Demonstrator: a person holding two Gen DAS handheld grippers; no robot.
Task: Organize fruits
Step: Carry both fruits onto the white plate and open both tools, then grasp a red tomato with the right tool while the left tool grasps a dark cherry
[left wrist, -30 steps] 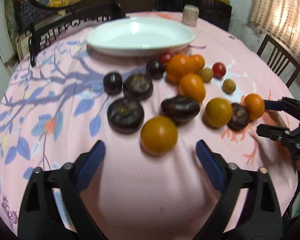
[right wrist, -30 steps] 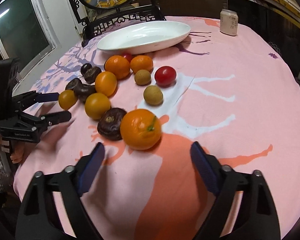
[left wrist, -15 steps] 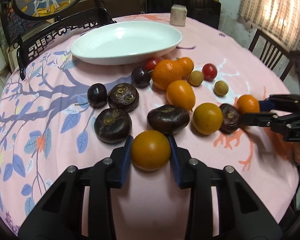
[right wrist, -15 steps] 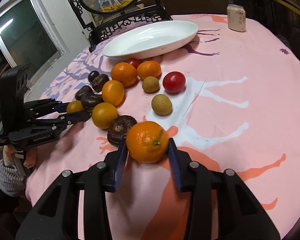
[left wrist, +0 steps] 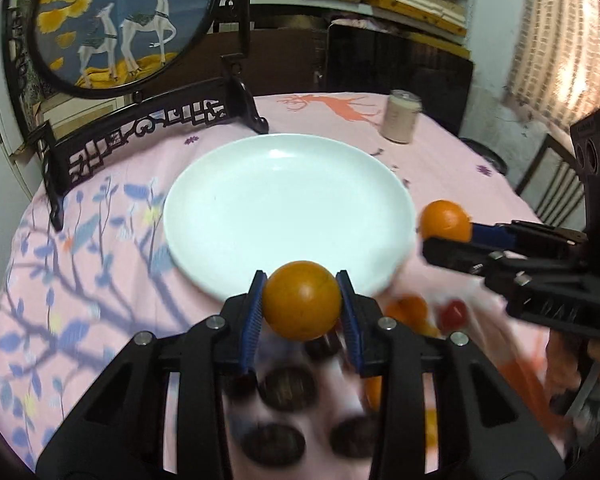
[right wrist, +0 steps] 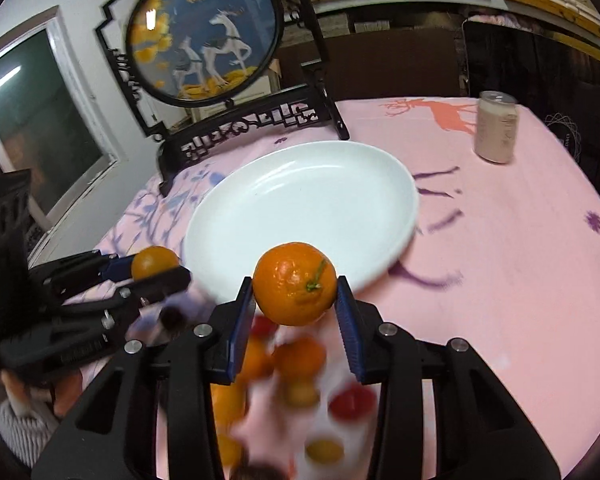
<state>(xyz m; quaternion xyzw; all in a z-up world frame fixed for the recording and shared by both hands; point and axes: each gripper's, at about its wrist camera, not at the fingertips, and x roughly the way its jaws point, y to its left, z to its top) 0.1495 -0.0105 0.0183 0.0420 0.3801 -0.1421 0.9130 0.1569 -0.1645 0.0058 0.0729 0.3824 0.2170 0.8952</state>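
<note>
Both fruits have left the cloth: your left gripper [left wrist: 302, 308] clamps a smooth orange citrus [left wrist: 302, 300], your right gripper [right wrist: 295, 294] a stemmed orange mandarin [right wrist: 295, 289], over the white oval plate's [left wrist: 240, 216] near rim, so releasing early risks roll-off.

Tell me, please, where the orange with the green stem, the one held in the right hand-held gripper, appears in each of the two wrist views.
Left wrist view: the orange with the green stem sits at the right, just off the white plate, pinched by the right hand-held gripper; its stem is not visible here.
Right wrist view: it is at centre, between the blue pads, stem facing the camera.
Shared landmark: the white plate.
</note>
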